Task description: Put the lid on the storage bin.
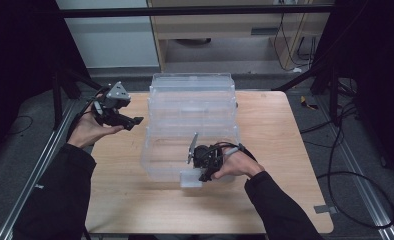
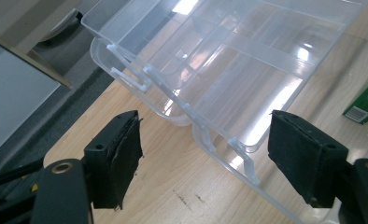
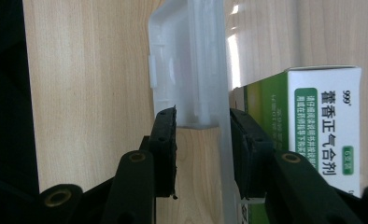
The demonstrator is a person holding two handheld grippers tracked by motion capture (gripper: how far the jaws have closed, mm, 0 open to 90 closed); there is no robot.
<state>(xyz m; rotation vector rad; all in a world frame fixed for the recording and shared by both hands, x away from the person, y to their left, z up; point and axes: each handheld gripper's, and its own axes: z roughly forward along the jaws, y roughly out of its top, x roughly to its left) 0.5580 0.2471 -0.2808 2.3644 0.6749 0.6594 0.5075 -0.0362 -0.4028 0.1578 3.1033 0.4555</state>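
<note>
Gripping the front latch [image 1: 191, 178] of the clear plastic organiser box [image 1: 192, 125], your right gripper [image 1: 203, 170] sits at the box's near wall, close to the table's [image 1: 285, 150] front edge and about midway along it. In the right gripper view [image 3: 203, 154] the black jaws rise on either side of the latch's [image 3: 191, 65] translucent flap and the thin wall below it; they stand partly closed around that plastic, the right pad against the wall, though whether the left pad presses on it cannot be told. Just behind the wall, inside the box, stands a green and white medicine carton [image 3: 313, 135] printed with Chinese characters.

The organiser box occupies the middle of the table, reaching from near the front edge to the back edge, and its tiered trays step upward toward the back. In the left gripper view the trays [image 2: 238, 60] show dividers and white hinge arms [image 2: 130, 70], with a corner of the green carton [image 2: 366, 100] at the right margin.

Your left gripper [image 1: 116, 111] hangs in the air over the table's left edge, toward the back left corner, well apart from the box. Its jaws are spread wide with nothing between the pads [image 2: 121, 154]; bare wood [image 2: 173, 186] lies beneath them.
</note>
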